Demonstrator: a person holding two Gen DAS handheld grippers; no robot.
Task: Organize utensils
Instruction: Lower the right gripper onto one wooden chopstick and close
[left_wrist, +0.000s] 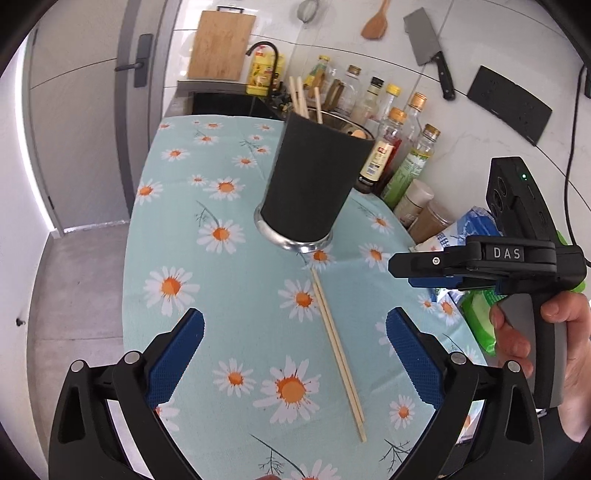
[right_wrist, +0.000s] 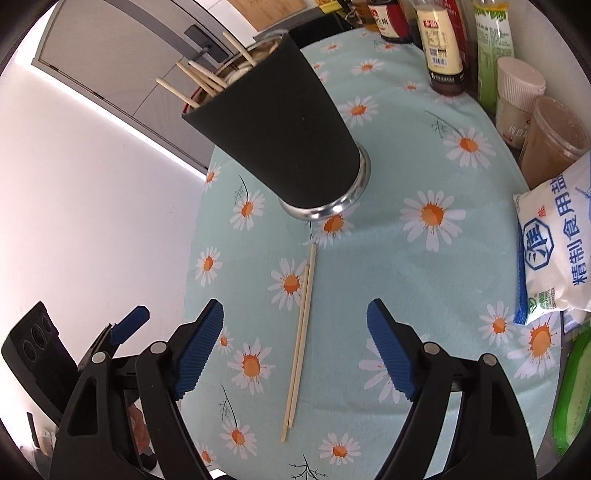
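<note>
Two wooden chopsticks (left_wrist: 338, 350) (right_wrist: 301, 332) lie side by side on the daisy-print tablecloth (left_wrist: 221, 295), their far ends just short of a black utensil holder (left_wrist: 310, 184) (right_wrist: 280, 125) with a silver base. Several chopsticks stand in the holder. My left gripper (left_wrist: 295, 321) is open above the cloth, and the pair lies below the gap, nearer its right finger. My right gripper (right_wrist: 295, 308) is also open, with the pair lying on the cloth beneath it. The right gripper (left_wrist: 408, 273) shows at the right of the left wrist view, held by a hand (left_wrist: 554, 332).
Sauce and oil bottles (left_wrist: 399, 147) (right_wrist: 443, 40) line the back right by the wall. A salt bag (right_wrist: 554, 251), jars (right_wrist: 550, 140) and a green packet (left_wrist: 476, 317) sit along the right. The table edge drops to the floor on the left. A cleaver (left_wrist: 428, 48) and a cutting board (left_wrist: 218, 44) are on the wall.
</note>
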